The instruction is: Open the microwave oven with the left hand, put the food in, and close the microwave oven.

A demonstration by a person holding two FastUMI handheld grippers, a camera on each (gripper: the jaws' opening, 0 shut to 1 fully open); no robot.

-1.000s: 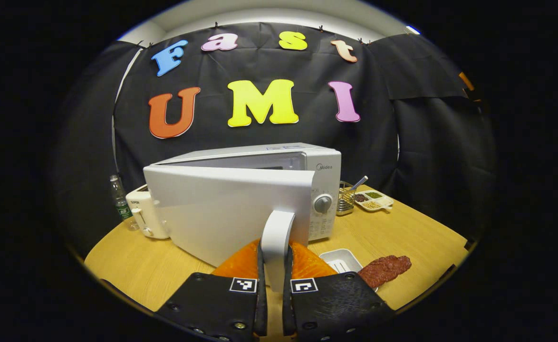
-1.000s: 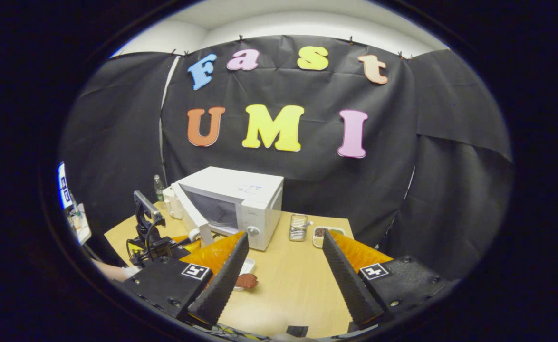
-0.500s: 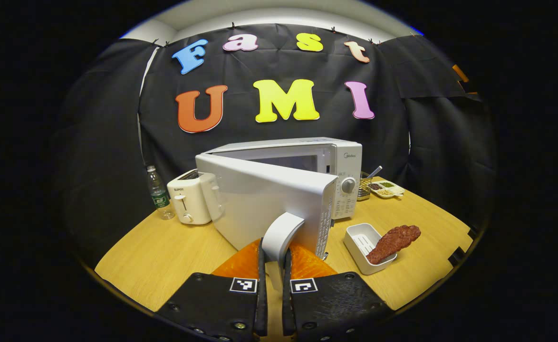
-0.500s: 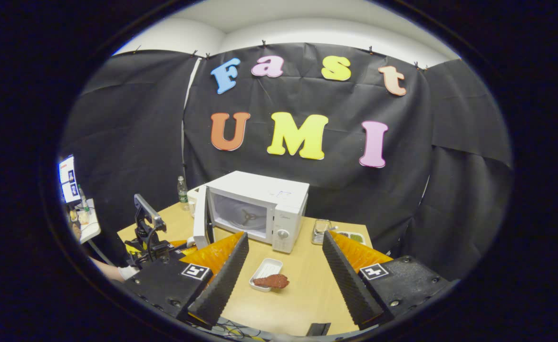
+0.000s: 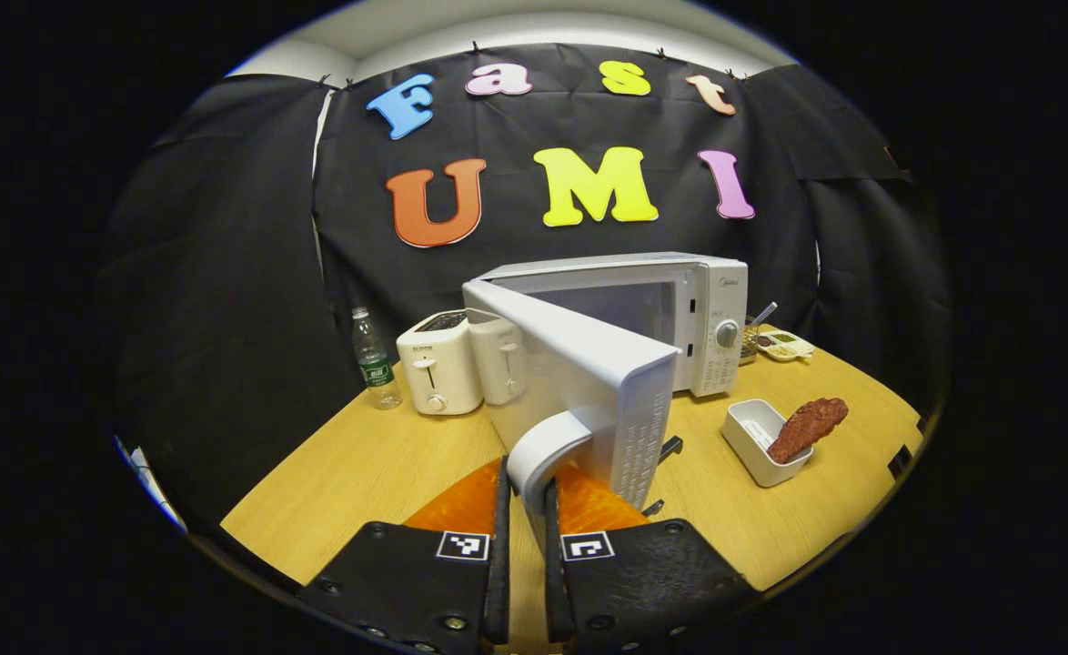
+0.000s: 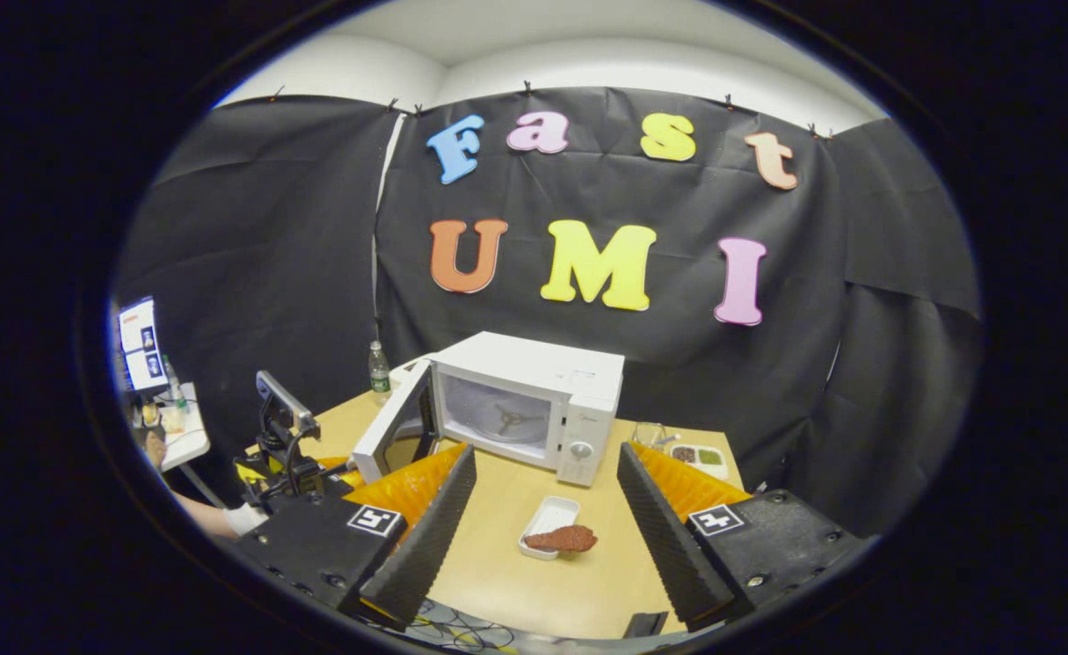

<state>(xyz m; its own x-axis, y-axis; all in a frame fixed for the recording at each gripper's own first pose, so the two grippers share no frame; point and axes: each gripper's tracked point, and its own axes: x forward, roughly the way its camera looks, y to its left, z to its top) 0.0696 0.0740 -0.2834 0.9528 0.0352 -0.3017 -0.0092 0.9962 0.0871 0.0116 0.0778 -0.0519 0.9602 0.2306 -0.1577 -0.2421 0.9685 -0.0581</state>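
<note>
table [image 5: 379, 464]: light wooden top carrying every item below; seen in both views.
microwave oven [image 5: 680, 300]: white, at the back of the table against the black cloth; cavity exposed, glass turntable visible inside in the right gripper view [image 6: 534, 400].
door [image 5: 579, 382]: hinged at the oven's left side, swung well out toward the left gripper view's camera; its inner face shows in the right gripper view [image 6: 397, 428].
door handle [image 5: 543, 450]: pale curved bar at the door's free edge, lying between the left gripper's fingers.
toaster [image 5: 438, 373]: white, just left of the door, mirrored in the door's glossy face.
left gripper [image 5: 523, 509]: fingers clenched on the door handle, one on each side of it.
right gripper [image 6: 543, 491]: fingers spread wide, grasping nothing, held above the table's near edge.
tray [image 6: 548, 525]: small white rectangular dish in front of the oven, apart from it; right of the door in the left gripper view [image 5: 757, 441].
food [image 6: 563, 539]: reddish-brown piece resting across the tray's rim, partly overhanging it [image 5: 805, 428].
water bottle [image 5: 374, 359]: clear, upright, left of the toaster.
condiment dish [image 5: 775, 344]: right of the oven; contents too small to name, possibly spices.
</note>
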